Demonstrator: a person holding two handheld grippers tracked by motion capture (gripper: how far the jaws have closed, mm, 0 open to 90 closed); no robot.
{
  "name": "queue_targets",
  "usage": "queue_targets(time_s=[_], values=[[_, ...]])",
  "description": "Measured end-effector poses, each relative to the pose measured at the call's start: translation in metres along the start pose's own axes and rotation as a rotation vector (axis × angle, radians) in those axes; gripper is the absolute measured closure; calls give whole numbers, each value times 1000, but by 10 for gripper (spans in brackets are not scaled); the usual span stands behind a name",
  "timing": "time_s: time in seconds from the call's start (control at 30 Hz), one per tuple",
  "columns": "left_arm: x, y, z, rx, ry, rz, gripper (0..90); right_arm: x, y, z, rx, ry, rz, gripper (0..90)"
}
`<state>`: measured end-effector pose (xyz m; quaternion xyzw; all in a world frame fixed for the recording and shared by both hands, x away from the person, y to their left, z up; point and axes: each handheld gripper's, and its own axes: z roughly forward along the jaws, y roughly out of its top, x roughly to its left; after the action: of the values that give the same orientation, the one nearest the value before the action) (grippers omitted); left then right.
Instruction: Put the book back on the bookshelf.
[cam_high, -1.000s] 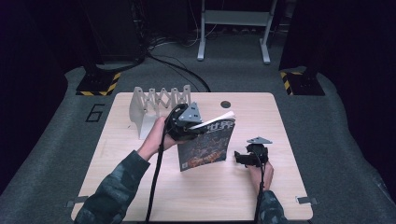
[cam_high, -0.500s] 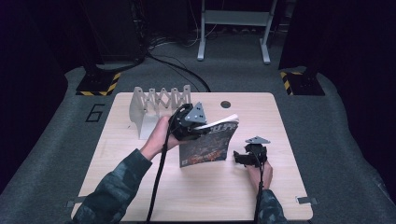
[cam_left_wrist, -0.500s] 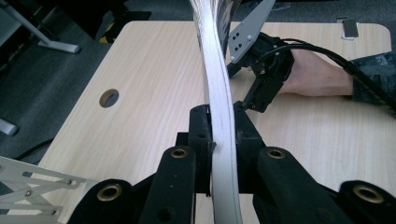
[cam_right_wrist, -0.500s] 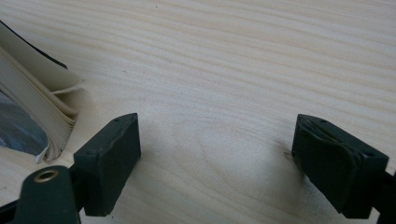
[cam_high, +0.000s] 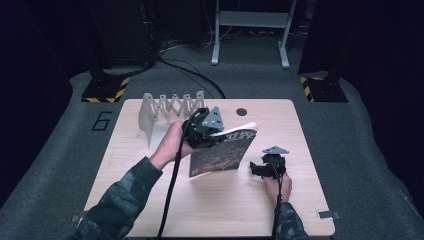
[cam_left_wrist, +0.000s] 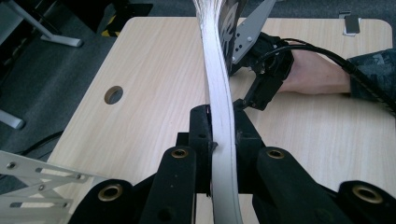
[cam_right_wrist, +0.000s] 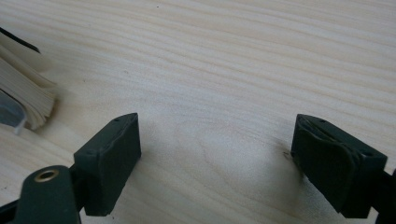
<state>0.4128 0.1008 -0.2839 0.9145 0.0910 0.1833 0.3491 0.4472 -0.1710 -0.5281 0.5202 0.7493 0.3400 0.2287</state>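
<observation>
Left gripper (cam_high: 220, 134): black two-jaw tool, grey three-cornered plate on top, held in the person's left hand (cam_high: 172, 145). Jaws closed tight on the fanned page edge of a thin dark-covered paperback book; pages pinched flat between the pads in the left gripper view (cam_left_wrist: 219, 140).

Book (cam_high: 220, 155): lifted on edge, tilted, upper white page edge (cam_high: 240, 128) caught in the jaws. Lower corner seemed to meet the table in the high view, contact not certain. Cover dark with orange-brown printing; title too blurred to read.

Right gripper (cam_high: 264, 167): black, same build, held in the person's right hand (cam_high: 277, 182), low over the table just right of the book. Jaws stood wide apart in the right gripper view (cam_right_wrist: 217, 154), nothing between them but bare wood.

Book from the right gripper view: cream page block corner (cam_right_wrist: 25, 93) at the left edge, apart from the open jaws.

Light wooden table (cam_high: 150, 200): rounded corners, a round hole (cam_high: 242, 111) near the far edge.

White accordion-style folding rack (cam_high: 167, 107): stood at the far left of the table, behind the left hand, near it.

Sleeves: camouflage-patterned, left forearm (cam_high: 125, 195) came in from the bottom left.

Cables: a black lead (cam_high: 172, 185) trailed from the left gripper towards the near edge.
</observation>
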Motion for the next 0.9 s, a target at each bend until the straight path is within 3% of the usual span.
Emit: queue_targets(time_s=[0.57, 0.9], values=[[6, -9, -17, 38, 45, -29, 821, -1, 0, 0, -1, 2, -9, 151], [13, -23, -28, 59, 68, -53, 820, -1, 0, 0, -1, 1, -7, 151]])
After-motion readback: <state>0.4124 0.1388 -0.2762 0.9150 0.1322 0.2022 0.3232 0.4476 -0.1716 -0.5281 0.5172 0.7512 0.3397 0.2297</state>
